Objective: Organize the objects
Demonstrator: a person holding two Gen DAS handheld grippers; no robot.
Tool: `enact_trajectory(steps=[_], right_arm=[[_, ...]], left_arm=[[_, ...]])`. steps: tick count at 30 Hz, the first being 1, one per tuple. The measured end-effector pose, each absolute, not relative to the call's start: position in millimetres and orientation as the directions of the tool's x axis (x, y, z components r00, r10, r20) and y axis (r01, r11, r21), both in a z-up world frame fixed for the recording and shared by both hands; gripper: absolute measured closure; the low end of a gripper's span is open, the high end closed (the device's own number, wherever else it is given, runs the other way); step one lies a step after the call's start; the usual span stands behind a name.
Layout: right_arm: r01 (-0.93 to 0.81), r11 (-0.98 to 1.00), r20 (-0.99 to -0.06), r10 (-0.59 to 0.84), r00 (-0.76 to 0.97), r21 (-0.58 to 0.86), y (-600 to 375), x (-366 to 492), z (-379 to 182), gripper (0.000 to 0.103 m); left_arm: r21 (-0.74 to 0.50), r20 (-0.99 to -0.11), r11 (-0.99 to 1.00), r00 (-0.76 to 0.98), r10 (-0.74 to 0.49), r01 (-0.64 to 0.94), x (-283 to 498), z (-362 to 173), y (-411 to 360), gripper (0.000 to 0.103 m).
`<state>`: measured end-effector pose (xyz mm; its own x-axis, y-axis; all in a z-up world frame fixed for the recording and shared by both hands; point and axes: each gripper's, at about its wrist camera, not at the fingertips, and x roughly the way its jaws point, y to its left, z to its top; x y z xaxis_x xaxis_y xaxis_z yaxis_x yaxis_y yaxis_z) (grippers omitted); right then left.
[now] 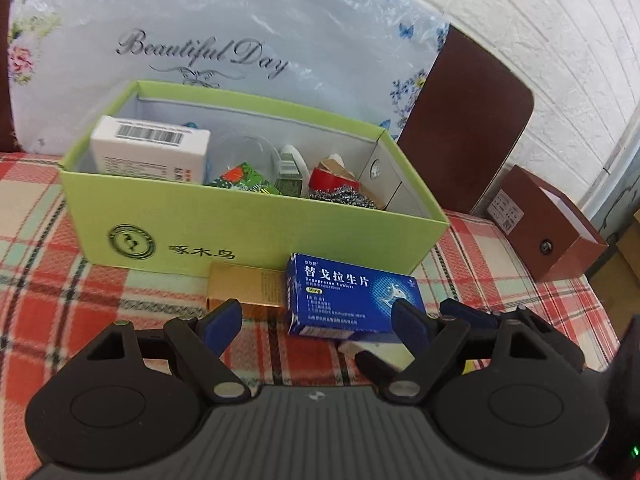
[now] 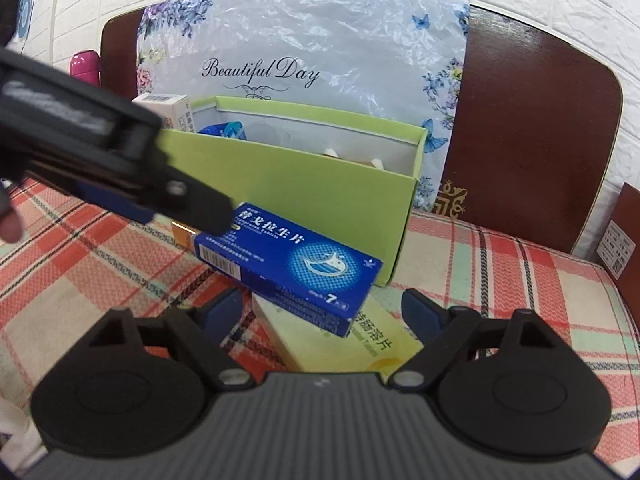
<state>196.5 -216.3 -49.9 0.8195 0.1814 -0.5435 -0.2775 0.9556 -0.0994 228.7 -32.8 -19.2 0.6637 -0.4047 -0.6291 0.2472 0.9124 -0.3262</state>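
A blue medicine box lies on the plaid cloth in front of a green open box. It rests partly on a pale yellow box. A gold box lies to its left. My left gripper is open, its fingers on either side of the blue box's near end. My right gripper is open, with the blue box and yellow box between its fingers. The left gripper shows from the side in the right wrist view. The green box holds a white carton and several small items.
A brown headboard and a floral bag stand behind the green box. A dark red box sits at the right on the plaid cloth. A pink bottle stands far left by the white brick wall.
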Motion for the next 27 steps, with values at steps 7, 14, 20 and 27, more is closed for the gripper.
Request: enact_trajectory(steps=[7,14,20,27], right_arm=[[-0.426,0.903,-0.553,0.327,0.766,-0.056,-185,167,-52,0.016],[-0.504,0.851,-0.508,0.371,0.777,-0.149,-163,150,-46,0.014],[-0.470,0.879,-0.546,0.356,0.758,-0.081,-168,170,-54,0.014],[-0.517,0.853,-0.564,0.394,0.725,-0.068,-159,164,-61,0.015]], left_arm=[[-0.341,-0.647,0.923,0.668,-0.369,0.179,222,-19,-6,0.018],[-0.342,-0.656,0.935,0.688,-0.311,0.096,196,-19,29,0.018],[-0.314,-0.714,0.947,0.641,-0.281,0.066,189,-32,26,0.018],[-0.303,-0.671,0.947,0.682,-0.291,0.106,184,-30,37,0.018]])
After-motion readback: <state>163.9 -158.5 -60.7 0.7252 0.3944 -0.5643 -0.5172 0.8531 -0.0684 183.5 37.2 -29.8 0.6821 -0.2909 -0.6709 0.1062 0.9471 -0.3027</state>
